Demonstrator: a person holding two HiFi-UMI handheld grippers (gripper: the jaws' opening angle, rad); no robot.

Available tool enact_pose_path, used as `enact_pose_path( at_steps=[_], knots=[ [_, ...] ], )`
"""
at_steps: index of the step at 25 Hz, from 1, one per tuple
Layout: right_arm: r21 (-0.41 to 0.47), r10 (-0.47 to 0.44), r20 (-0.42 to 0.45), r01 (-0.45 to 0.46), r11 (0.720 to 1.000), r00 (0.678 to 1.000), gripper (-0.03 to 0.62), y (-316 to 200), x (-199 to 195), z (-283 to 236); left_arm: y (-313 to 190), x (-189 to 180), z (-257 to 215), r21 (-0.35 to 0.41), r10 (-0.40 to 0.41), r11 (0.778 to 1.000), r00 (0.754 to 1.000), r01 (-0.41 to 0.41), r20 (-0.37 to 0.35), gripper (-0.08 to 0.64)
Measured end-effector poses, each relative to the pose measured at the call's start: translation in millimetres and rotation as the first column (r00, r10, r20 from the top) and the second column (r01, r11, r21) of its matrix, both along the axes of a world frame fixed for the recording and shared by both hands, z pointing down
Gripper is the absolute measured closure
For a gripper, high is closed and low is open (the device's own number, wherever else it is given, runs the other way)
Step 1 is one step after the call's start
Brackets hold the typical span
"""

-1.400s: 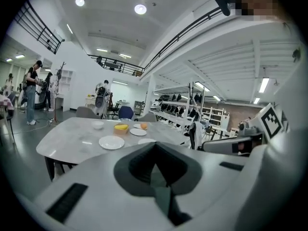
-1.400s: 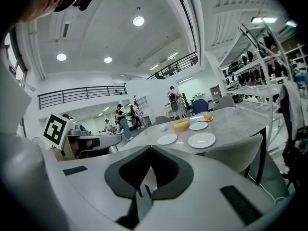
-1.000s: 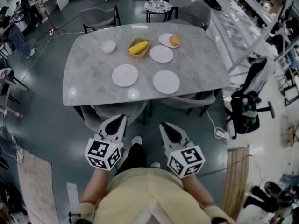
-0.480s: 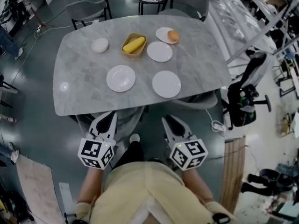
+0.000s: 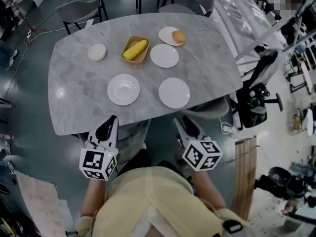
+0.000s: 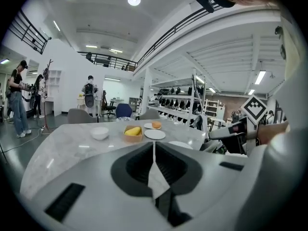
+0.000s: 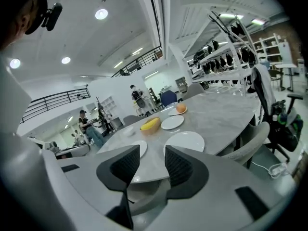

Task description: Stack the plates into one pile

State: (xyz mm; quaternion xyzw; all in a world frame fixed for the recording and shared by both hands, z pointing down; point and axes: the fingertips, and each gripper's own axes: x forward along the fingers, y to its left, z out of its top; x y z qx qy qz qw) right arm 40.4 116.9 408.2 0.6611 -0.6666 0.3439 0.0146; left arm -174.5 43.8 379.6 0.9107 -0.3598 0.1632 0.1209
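Three empty white plates lie apart on the grey marble table (image 5: 74, 98): one at the near left (image 5: 123, 89), one at the near right (image 5: 174, 93), one further back (image 5: 164, 56). A fourth plate (image 5: 168, 35) at the back carries an orange. Both grippers hang in front of the table's near edge, short of every plate. My left gripper (image 5: 111, 120) is shut with nothing in it; its jaws meet in a line (image 6: 154, 146). My right gripper (image 5: 183, 123) has its jaws opening, with a bare gap (image 7: 152, 160) between the pads and the near right plate (image 7: 185, 141) ahead of it.
A wooden basket with a yellow fruit (image 5: 135, 49) and a small white bowl (image 5: 97, 52) stand at the back of the table. A grey chair (image 5: 210, 111) is tucked under the near edge. An office chair (image 5: 254, 107) stands at the right, and people at the far left.
Both grippers have moved forward to the table's near edge, and the table now looks closer. The right gripper's jaws have come apart; the left gripper stays shut.
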Motion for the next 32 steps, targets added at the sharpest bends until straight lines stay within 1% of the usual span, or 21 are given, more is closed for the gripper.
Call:
enact_pose_path(
  at_steps=[3, 5, 10, 13, 17, 19, 21, 24, 32],
  knots=[
    [-0.038, 0.038, 0.020, -0.037, 0.999, 0.999, 0.448, -3.6, 3.6, 7.4, -7.7, -1.5, 3.5, -0.010, 0.026, 1.000, 1.000, -0.026, 0.007, 0.563],
    [-0.059, 0.060, 0.027, -0.058, 0.997, 0.998, 0.448, -2.2, 13.9, 12.6, -9.7, 3.8, 8.1, -0.012, 0.034, 0.999, 0.999, -0.034, 0.013, 0.563],
    [-0.104, 0.085, 0.024, -0.082, 0.991, 0.996, 0.448, 7.4, 45.7, 22.4, -4.5, 14.3, 19.5, -0.044, 0.004, 0.999, 1.000, -0.003, 0.018, 0.563],
    [-0.115, 0.086, 0.034, -0.082, 0.990, 0.996, 0.448, 2.5, 57.9, 25.1, -3.9, 19.9, 23.6, -0.069, -0.002, 0.998, 1.000, 0.004, 0.023, 0.563],
    [-0.140, 0.047, 0.035, -0.041, 0.989, 0.998, 0.448, -11.6, 70.9, 33.9, -10.4, 31.6, 29.4, -0.087, -0.047, 0.995, 0.999, 0.049, 0.021, 0.563],
    [-0.164, 0.023, 0.026, -0.019, 0.986, 0.999, 0.448, -16.1, 84.5, 42.8, -13.4, 43.0, 33.0, -0.095, -0.076, 0.993, 0.997, 0.076, 0.010, 0.563],
    [-0.185, 0.004, 0.019, 0.000, 0.983, 1.000, 0.448, -21.8, 99.1, 50.1, -17.5, 54.6, 33.7, -0.095, -0.098, 0.991, 0.995, 0.098, 0.003, 0.563],
    [-0.211, -0.031, 0.014, 0.033, 0.977, 0.999, 0.448, -31.8, 110.9, 54.9, -21.6, 63.9, 30.5, -0.089, -0.124, 0.988, 0.992, 0.124, 0.006, 0.563],
    [-0.282, -0.114, 0.065, 0.128, 0.951, 0.991, 0.448, -53.7, 126.3, 73.9, -27.6, 86.3, 37.3, -0.107, -0.183, 0.977, 0.983, 0.185, 0.027, 0.563]
  ],
)
